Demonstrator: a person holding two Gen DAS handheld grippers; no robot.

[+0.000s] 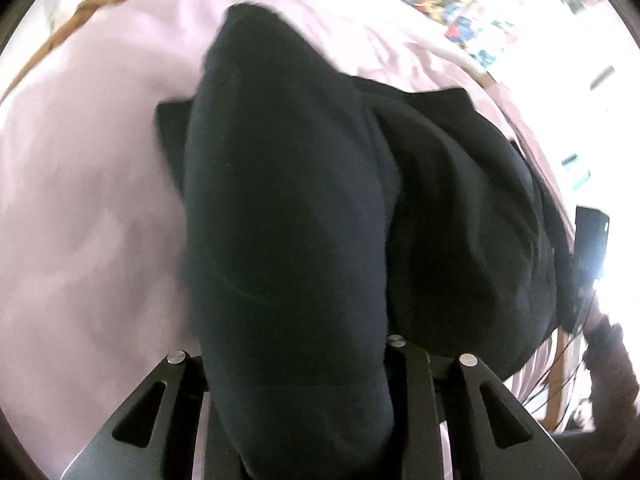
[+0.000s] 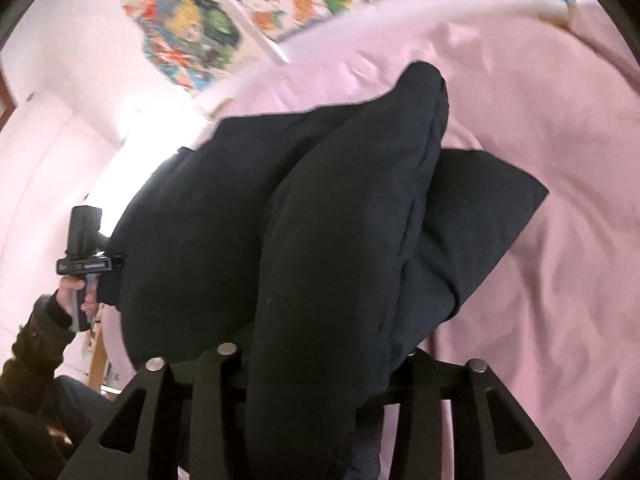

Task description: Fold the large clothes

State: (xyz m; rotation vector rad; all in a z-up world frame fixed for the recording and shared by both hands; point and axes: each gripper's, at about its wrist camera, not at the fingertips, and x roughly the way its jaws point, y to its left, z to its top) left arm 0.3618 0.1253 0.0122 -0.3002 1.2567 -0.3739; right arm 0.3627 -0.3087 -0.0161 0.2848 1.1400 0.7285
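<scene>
In the left wrist view, the left gripper (image 1: 298, 412) fills the bottom of the frame, its black linkage arms splaying out toward the lower corners. A thick bunch of the dark garment (image 1: 288, 208) rises from between its fingers, which are clamped on the cloth; the pads themselves are hidden under the fabric. From there the garment runs up the middle of the frame to a rounded peak near the top centre, and a second, broader fold bulges off to the right. A flat corner of it juts out at centre left, lying on the pink bedsheet (image 1: 88, 200), which covers the whole left side and the upper middle. At the right edge, the right gripper (image 1: 591, 240) shows as a small dark block against glare, with a sleeve (image 1: 612, 368) below it at lower right. Colourful comic-style pictures (image 1: 472, 12) cross the upper right.

In the right wrist view, the right gripper (image 2: 316, 400) sits at the bottom centre, and a fat fold of the dark garment (image 2: 340, 240) comes up out of its fingers, which are closed on the cloth with the pads buried in it. The fold climbs to a point in the upper middle; another layer spreads to the left and a flat corner reaches right of centre onto the pink bedsheet (image 2: 560, 160). At centre left, the left gripper (image 2: 90, 236) is held by a hand (image 2: 76, 300) in a dark sleeve (image 2: 32, 344), touching the garment's left edge; whether its fingers grip there cannot be told from this side. The colourful pictures (image 2: 192, 28) fill the upper left.
</scene>
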